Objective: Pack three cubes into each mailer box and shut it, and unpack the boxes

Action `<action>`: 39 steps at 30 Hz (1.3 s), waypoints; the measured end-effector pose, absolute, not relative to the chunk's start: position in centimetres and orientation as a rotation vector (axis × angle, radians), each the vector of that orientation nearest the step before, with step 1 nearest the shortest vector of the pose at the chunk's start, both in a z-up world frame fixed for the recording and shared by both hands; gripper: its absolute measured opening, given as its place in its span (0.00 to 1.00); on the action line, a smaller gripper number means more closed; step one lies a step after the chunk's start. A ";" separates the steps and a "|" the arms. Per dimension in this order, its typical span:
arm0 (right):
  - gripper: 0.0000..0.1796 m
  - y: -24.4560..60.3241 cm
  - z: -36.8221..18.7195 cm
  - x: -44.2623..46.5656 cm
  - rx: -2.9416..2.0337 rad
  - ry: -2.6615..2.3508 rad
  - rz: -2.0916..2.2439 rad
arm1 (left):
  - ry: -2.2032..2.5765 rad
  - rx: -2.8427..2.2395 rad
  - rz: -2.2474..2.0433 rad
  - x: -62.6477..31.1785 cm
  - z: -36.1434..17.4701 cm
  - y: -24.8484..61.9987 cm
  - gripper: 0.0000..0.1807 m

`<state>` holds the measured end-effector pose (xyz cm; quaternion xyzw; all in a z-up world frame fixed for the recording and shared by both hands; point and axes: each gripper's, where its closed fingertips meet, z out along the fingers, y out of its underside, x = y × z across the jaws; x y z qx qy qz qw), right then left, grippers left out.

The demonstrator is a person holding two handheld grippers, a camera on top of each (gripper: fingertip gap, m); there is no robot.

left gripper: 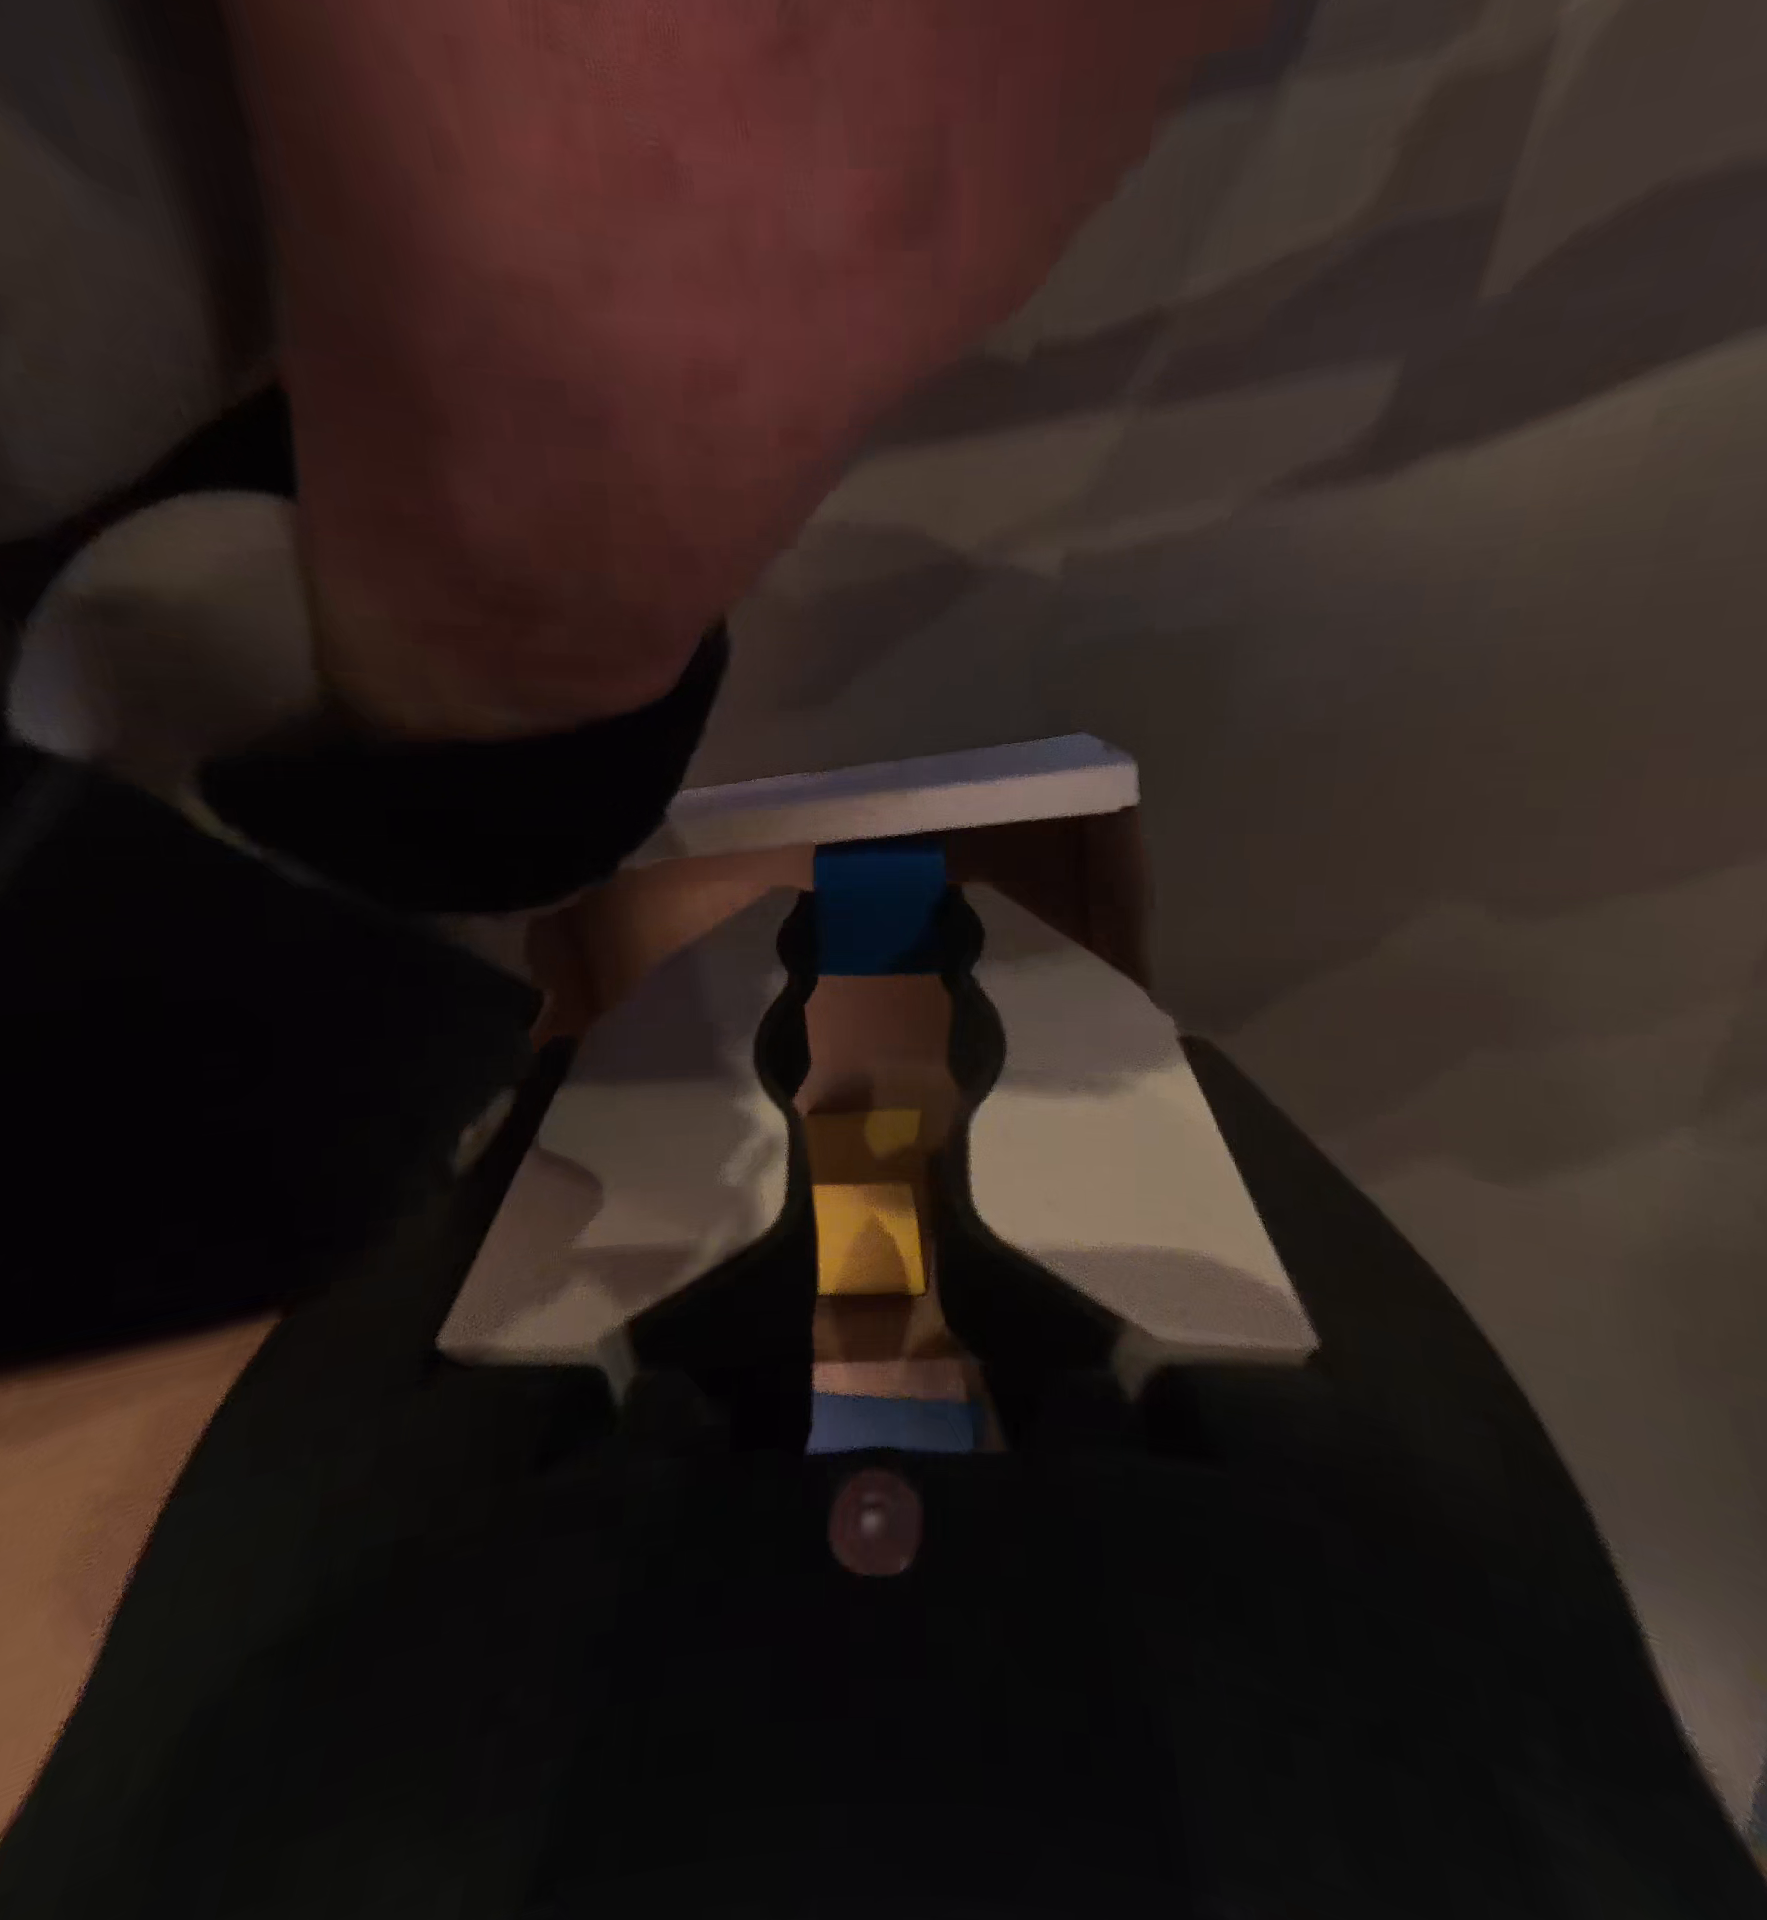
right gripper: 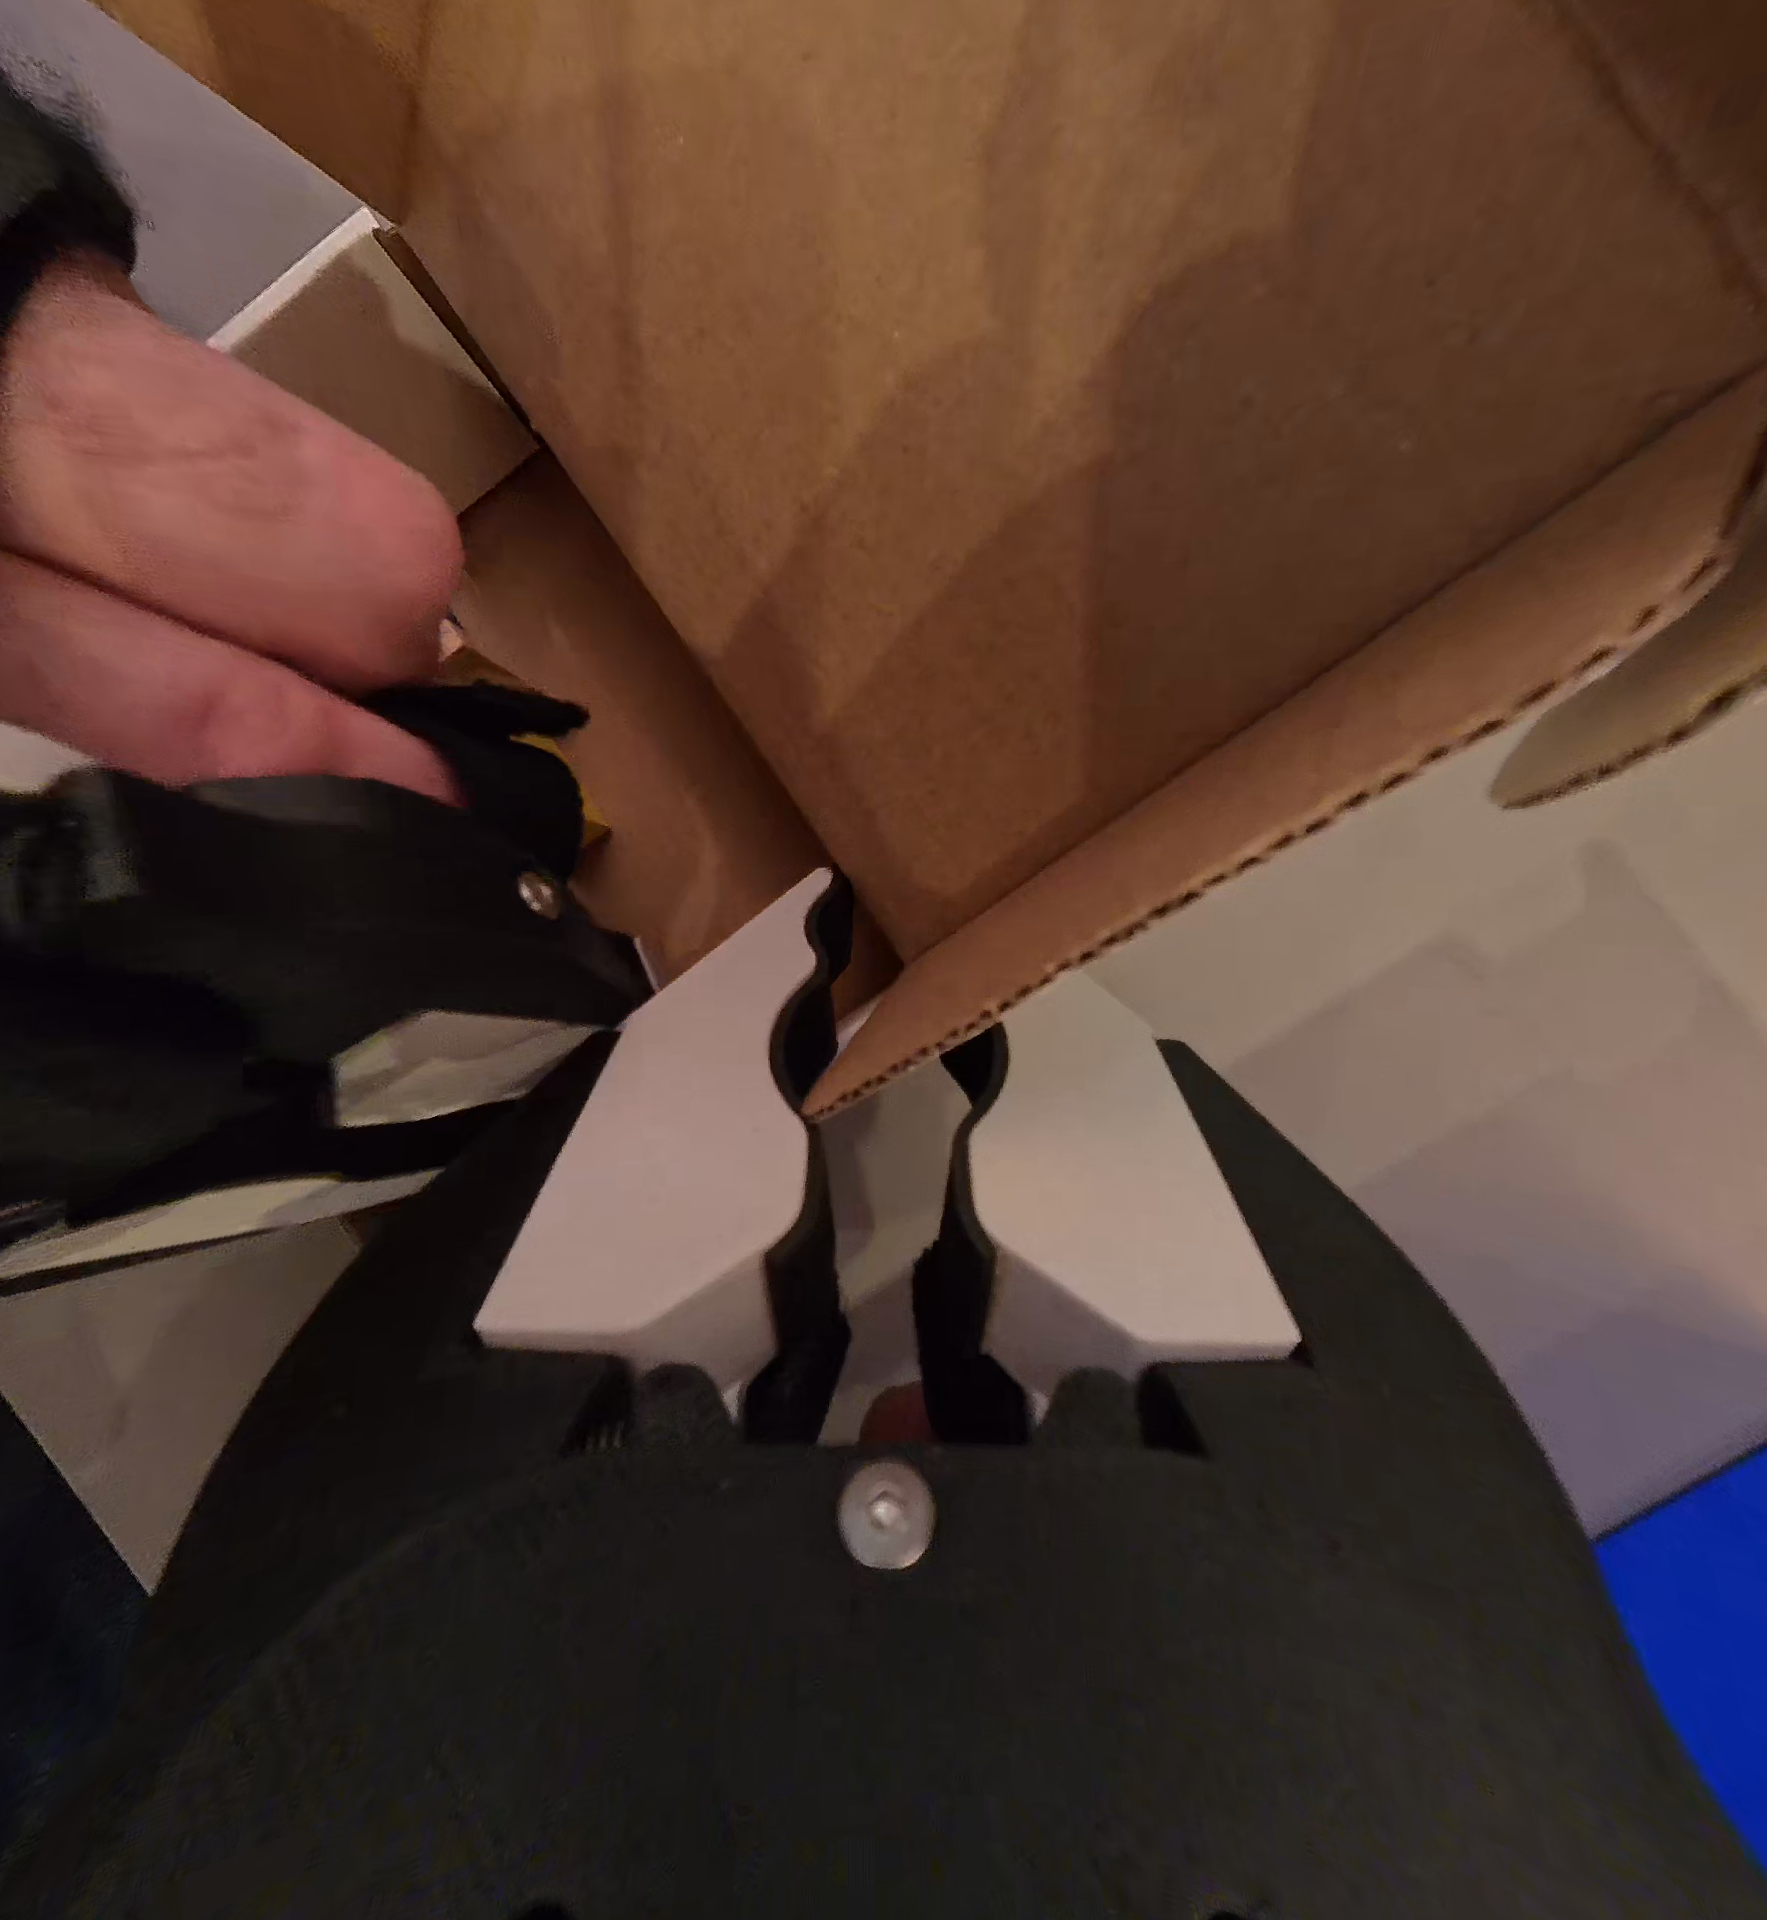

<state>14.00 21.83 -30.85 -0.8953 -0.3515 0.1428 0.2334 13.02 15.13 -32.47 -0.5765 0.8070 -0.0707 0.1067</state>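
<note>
Only the left wrist view catches the cubes: the left gripper point(left gripper: 877, 925) is clamped on a blue cube point(left gripper: 876, 906) right at its fingertips, with a yellow cube point(left gripper: 871, 1238) lower down in the gap between the fingers, inside the mailer box point(left gripper: 1107, 873). The right wrist view gives us the brown lid point(right gripper: 962, 416) of that box (raised, its corrugated edge showing), and the right gripper point(right gripper: 858, 997) has its fingers parted around the lid's corner, not pinching it. A hand point(right gripper: 183, 561) holds the other gripper on the left.
</note>
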 end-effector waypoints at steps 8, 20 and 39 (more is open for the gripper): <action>0.06 21.8 -30.8 14.0 -2.462 -0.960 0.400 | 2.406 -1.717 -0.156 12.6 -33.2 15.4 0.13; 0.06 21.8 -30.8 13.9 -2.459 -0.958 0.406 | 2.222 -1.650 -0.347 12.3 -29.5 15.2 0.27; 0.06 21.8 -30.8 13.9 -2.443 -0.975 0.387 | 0.923 -1.827 -1.209 2.4 -19.8 24.6 0.45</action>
